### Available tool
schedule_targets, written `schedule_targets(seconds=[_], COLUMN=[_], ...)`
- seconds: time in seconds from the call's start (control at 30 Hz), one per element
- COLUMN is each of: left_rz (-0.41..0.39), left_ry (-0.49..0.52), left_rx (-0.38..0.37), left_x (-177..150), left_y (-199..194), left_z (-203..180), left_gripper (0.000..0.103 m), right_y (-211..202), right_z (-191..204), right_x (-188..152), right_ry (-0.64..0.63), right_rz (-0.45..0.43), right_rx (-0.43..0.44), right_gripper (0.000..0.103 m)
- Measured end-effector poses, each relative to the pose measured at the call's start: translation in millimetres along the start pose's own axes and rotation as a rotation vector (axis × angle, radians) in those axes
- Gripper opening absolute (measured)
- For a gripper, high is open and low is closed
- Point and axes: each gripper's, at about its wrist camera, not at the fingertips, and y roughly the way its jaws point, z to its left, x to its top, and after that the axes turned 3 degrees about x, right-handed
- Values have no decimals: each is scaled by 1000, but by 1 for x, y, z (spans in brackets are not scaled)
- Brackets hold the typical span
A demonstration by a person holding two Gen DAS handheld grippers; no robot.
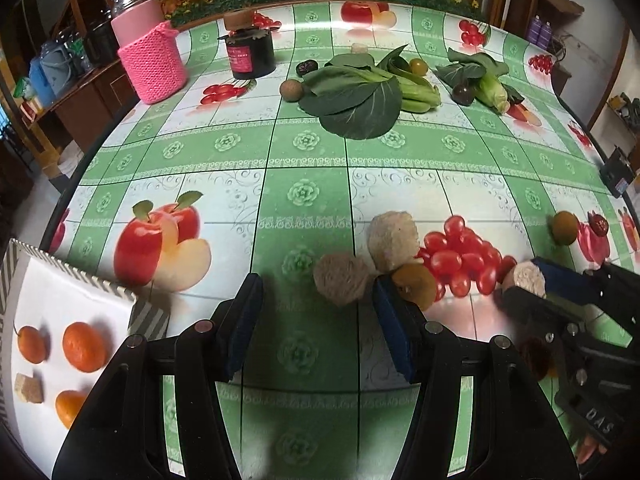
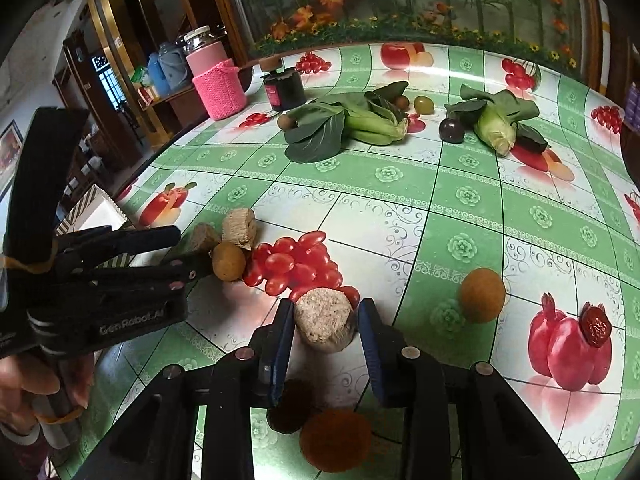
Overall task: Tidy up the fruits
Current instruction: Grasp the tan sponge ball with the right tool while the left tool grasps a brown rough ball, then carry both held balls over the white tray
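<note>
right tongs (image 2: 325,322) apart, one jaw each side of tan puck (image 2: 326,319), near on surface (image 2: 460,208) | puck looks light, crumbly: squeeze its round sides softly | left tongs (image 1: 316,300) apart by brown fruit (image 1: 414,286) | tray (image 1: 60,280) near left

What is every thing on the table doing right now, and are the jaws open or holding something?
Left gripper: jaws open, beside a beige chunk and a brown fruit.
Right gripper: jaws open around a beige cake, not yet squeezed.
White tray: holds orange fruits.
Pink-sleeved jar: upright, lid on.
Black jar: upright, closed.
Bok choy: lying flat.
Red date: lying on the table.
</note>
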Motion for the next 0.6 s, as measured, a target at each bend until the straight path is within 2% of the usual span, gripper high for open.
schedule_targets(seconds=[0.1, 0.17, 0.2, 0.37, 0.6], left_rz=[-9, -21, -22, -42, -97], left_ry=[-8, -6, -3, -22, -28], left_rx=[-28, -44, -43, -70, -121], left_x=[2, 1, 1, -7, -37], left_y=[2, 1, 0, -14, -68], left_z=[1, 1, 1, 6, 22], left_gripper=[53, 28, 26, 26, 26], right_y=[0, 0, 0, -4, -44], right_z=[1, 1, 1, 6, 25], right_x=[0, 0, 0, -1, -6], right_ry=[-8, -14, -13, -32, -15], right_rz=[-2, -4, -5, -12, -107], right_rx=[0, -2, -2, -11, 41], right_gripper=[32, 31, 31, 31, 31])
